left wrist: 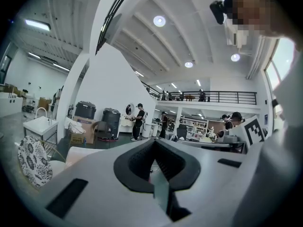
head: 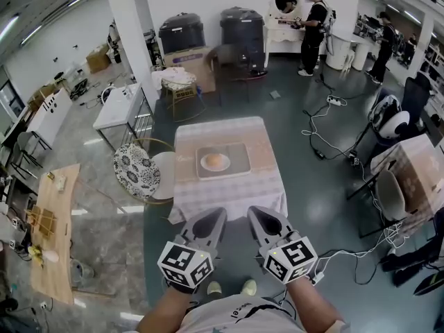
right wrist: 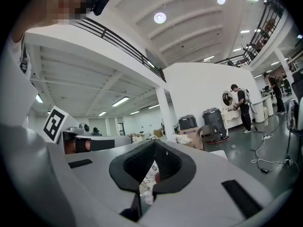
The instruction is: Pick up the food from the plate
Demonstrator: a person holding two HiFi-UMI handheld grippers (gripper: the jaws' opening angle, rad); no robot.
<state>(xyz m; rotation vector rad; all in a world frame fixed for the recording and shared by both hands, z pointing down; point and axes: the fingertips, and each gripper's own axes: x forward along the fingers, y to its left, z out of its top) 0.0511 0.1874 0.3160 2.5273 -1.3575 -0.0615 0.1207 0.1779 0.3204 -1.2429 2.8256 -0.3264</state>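
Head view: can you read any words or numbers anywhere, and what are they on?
No text reads clearly.
Cardboard box: a purple printed strip, too small to read.
Shirt: a few dark letters, cut off and blurred.
Left gripper and right gripper: black-and-white square markers only, no letters.

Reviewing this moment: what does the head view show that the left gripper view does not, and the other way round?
Only the head view: the food on its plate, set on a tray, with nothing touching it. Only the left gripper view: round ceiling lights and a balcony railing. Both: the left gripper, jaws closed on nothing, the patterned cushion, two dark bins and a person standing at a mirror.
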